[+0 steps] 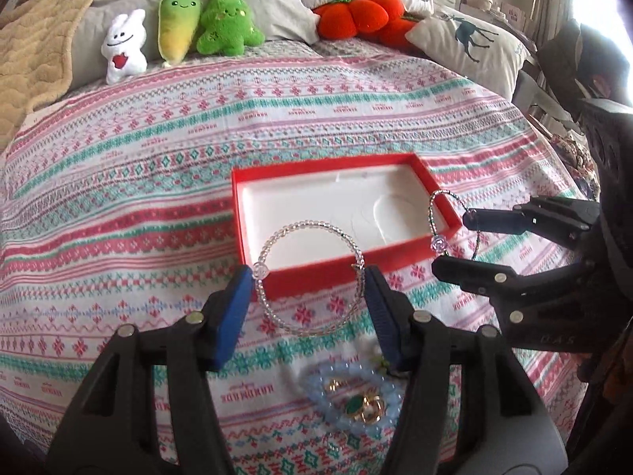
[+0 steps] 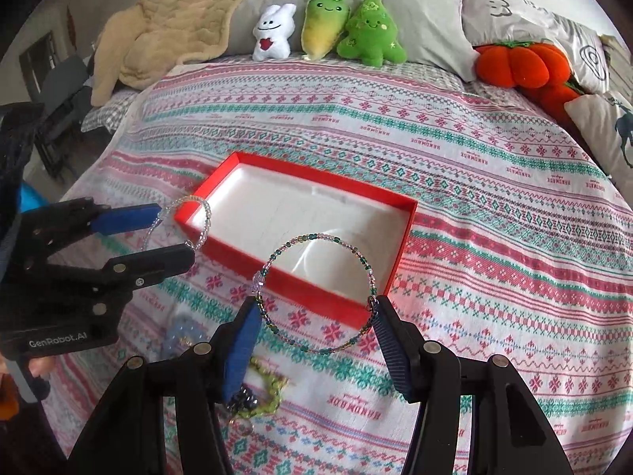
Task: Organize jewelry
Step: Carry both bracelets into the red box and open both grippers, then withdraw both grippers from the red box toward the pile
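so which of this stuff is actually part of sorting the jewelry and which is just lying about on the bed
Part of the job:
- clear bead bracelet in the left claw
- green bead bracelet in the right claw
- red box
- jewelry pile on the bedspread

Just lying about:
- white bunny toy
- carrot toy
- green tree toy
- pumpkin cushion
- tan blanket
- pillows

Red box (image 2: 277, 277), white lining. Clear-bead bracelet (image 1: 277, 233); green-pink bracelet (image 2: 316, 350) at 6 o'clock. Bedspread (image 2: 494, 198) red-teal striped.
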The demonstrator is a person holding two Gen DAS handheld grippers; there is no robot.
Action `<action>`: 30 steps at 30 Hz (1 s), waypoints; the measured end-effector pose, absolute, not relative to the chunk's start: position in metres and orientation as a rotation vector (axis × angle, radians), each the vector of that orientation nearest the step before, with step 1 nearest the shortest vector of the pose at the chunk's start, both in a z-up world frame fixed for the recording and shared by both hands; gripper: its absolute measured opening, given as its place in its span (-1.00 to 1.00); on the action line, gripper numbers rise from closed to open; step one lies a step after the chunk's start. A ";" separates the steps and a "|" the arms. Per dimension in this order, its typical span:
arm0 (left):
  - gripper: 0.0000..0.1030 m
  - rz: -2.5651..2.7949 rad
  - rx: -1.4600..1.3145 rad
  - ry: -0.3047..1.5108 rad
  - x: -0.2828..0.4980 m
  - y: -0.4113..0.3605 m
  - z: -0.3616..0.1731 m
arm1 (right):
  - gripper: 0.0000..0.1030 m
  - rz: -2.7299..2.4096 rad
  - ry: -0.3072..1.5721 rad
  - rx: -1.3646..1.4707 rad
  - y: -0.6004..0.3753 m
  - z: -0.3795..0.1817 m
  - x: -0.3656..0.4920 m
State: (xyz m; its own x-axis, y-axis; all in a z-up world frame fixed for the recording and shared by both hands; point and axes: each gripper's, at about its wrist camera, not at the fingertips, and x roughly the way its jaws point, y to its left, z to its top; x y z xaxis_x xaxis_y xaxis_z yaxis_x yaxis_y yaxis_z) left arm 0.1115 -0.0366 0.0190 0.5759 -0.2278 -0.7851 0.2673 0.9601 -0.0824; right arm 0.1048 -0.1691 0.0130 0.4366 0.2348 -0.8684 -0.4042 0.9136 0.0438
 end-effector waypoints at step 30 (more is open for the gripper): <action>0.24 -0.222 0.095 0.861 0.140 -0.049 0.007 | 0.21 0.373 1.012 -0.202 -0.160 0.001 0.140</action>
